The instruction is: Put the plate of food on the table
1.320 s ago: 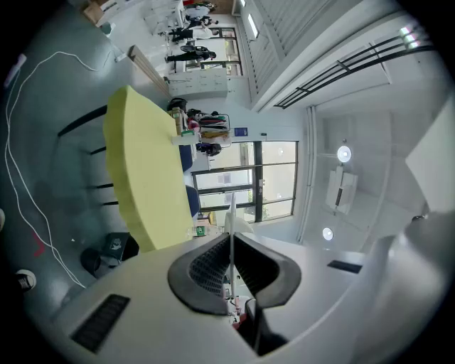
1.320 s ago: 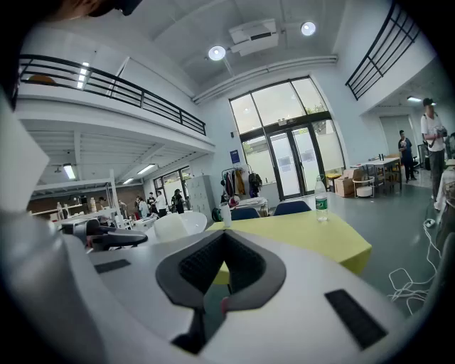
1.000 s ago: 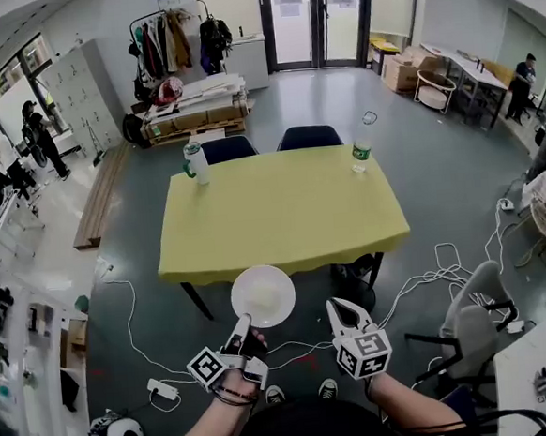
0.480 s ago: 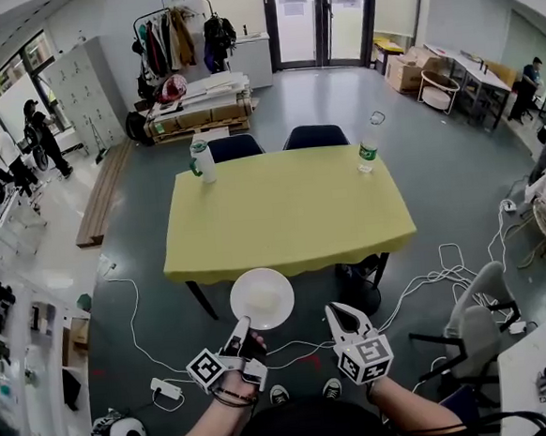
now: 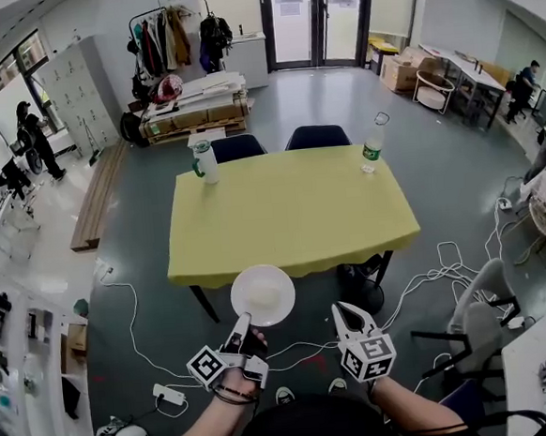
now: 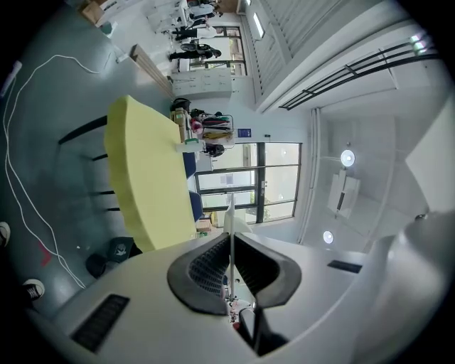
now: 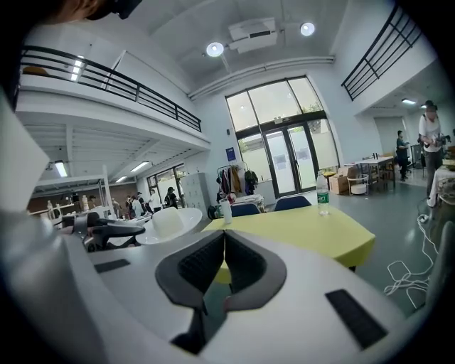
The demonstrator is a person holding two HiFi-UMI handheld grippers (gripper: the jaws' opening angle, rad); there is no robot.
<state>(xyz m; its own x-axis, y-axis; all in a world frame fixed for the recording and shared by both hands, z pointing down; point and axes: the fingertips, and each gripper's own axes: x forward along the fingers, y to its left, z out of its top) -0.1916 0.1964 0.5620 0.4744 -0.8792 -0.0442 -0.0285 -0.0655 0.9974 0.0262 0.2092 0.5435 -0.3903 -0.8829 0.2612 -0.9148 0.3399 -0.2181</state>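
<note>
The left claw (image 5: 243, 324) is pinching the plate (image 5: 263, 295) by its rim; the right claw (image 5: 349, 312) is riding clenched, empty. The table (image 5: 292, 216) edge is lying just ahead, its top stretching beyond

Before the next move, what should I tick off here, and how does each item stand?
1. Left claw shut on the plate rim: ok.
2. Plate level: ok, it sits flat in the right gripper view.
3. Plate over the table: not ok, it hangs at the near edge.
4. Landing spot bare: ok, the near half of the table is free; the bottles stand at the far corners.
5. Right claw out of the way: ok, shut on nothing, beside the plate and apart from it.
</note>
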